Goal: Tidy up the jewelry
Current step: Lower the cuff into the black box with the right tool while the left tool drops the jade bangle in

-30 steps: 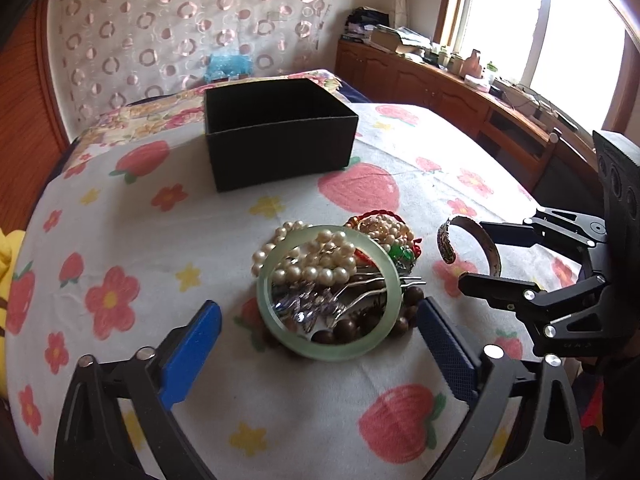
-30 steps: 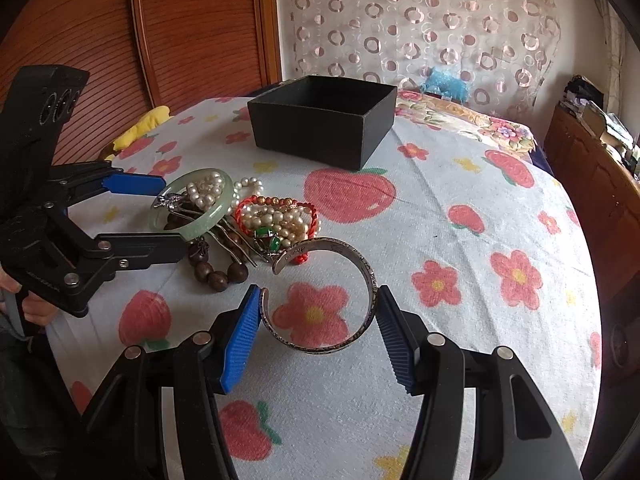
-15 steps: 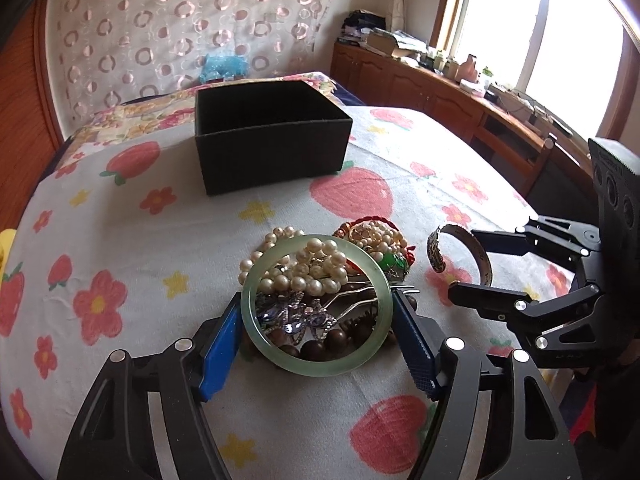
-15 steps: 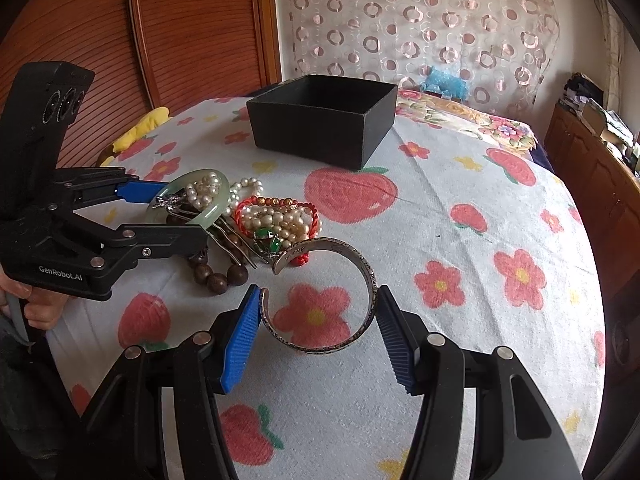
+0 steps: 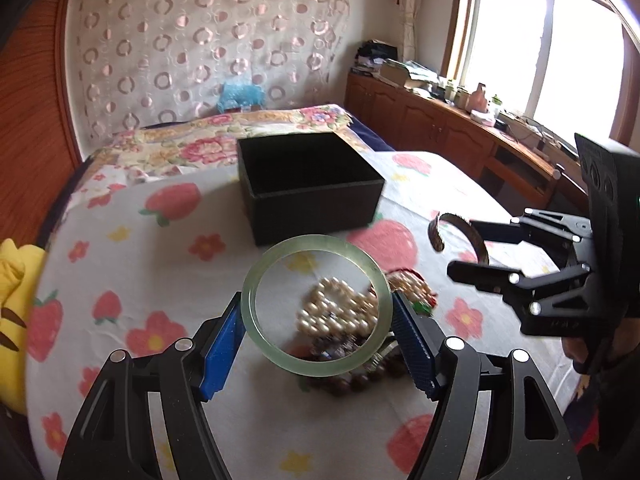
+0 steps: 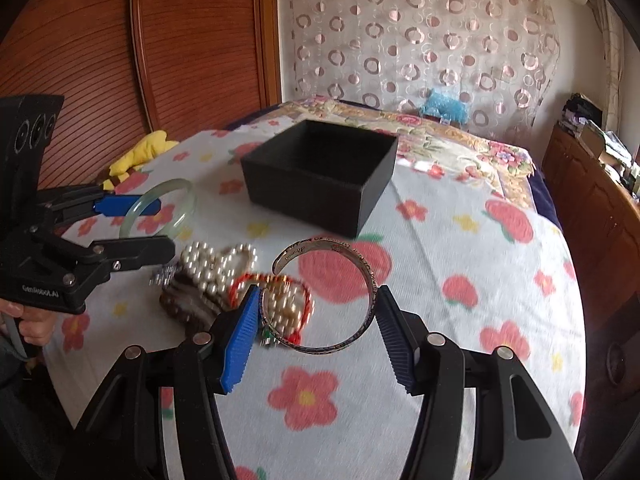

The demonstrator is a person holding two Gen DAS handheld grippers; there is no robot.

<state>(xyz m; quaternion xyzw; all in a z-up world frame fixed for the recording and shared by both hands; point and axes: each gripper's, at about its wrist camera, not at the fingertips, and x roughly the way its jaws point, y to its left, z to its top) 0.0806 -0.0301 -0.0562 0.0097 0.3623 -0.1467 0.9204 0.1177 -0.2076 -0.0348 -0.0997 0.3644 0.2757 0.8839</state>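
My left gripper (image 5: 318,330) is shut on a pale green jade bangle (image 5: 256,280) and holds it lifted above the table; the bangle also shows in the right wrist view (image 6: 182,216). My right gripper (image 6: 316,320) is shut on a silver open cuff bracelet (image 6: 370,280), also lifted; the cuff shows in the left wrist view (image 5: 438,234). An open black box (image 5: 308,184) (image 6: 320,184) stands beyond both. A pile of pearl strands (image 5: 340,312) (image 6: 212,264), a red beaded bracelet (image 6: 280,300) and dark wooden beads (image 5: 352,384) lies on the tablecloth below.
The table has a white cloth with strawberries and flowers (image 6: 460,280). A yellow plush (image 5: 16,280) sits at the left edge. A wooden cabinet (image 5: 440,124) runs along the window at the right. A flowered bed (image 6: 420,128) lies behind the box.
My left gripper closed on the jade bangle and lifted it off the pile. My right gripper closed on the silver cuff and lifted it. Both moved up and toward the black box.
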